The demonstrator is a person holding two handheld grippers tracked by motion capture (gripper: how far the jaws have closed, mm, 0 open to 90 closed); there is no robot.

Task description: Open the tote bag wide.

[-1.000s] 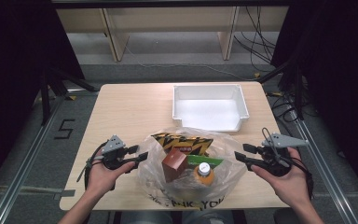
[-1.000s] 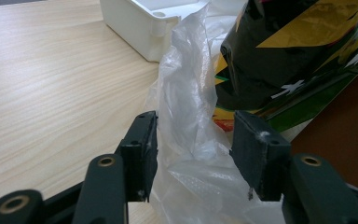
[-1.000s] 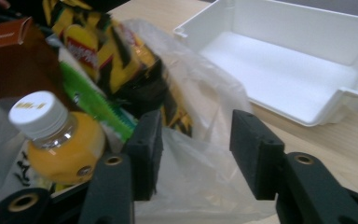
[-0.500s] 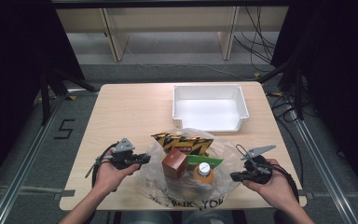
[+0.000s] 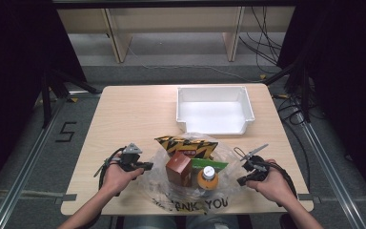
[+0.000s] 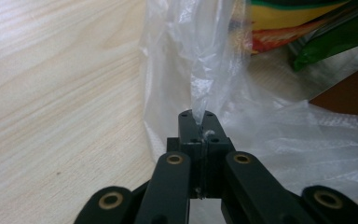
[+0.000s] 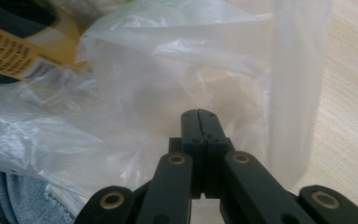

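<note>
A clear plastic bag [image 5: 195,205] printed "THANK YOU" lies at the table's near edge. It holds a brown box [image 5: 178,168], an orange-capped bottle [image 5: 208,175], a yellow-and-black snack packet [image 5: 187,144] and a green packet [image 5: 212,165]. My left gripper [image 5: 145,167] is at the bag's left edge. Its jaws have just been closing and now pinch a strand of the bag's film [image 6: 205,60] at the left gripper's tips [image 6: 198,115]. My right gripper [image 5: 240,180] is at the bag's right edge, with its tips [image 7: 199,114] shut against the film [image 7: 144,79]. No film shows between the right jaws.
A white tray [image 5: 214,110] stands at the back right of the wooden table [image 5: 133,114]. Bare wood lies left of the bag. A loop of the bag [image 7: 293,93] stands just right of the right gripper. Dark frames and cables ring the table.
Both hands have sunk toward the table and closed in on the bag's two edges. Both grippers went from open to shut, the left one onto the film.
</note>
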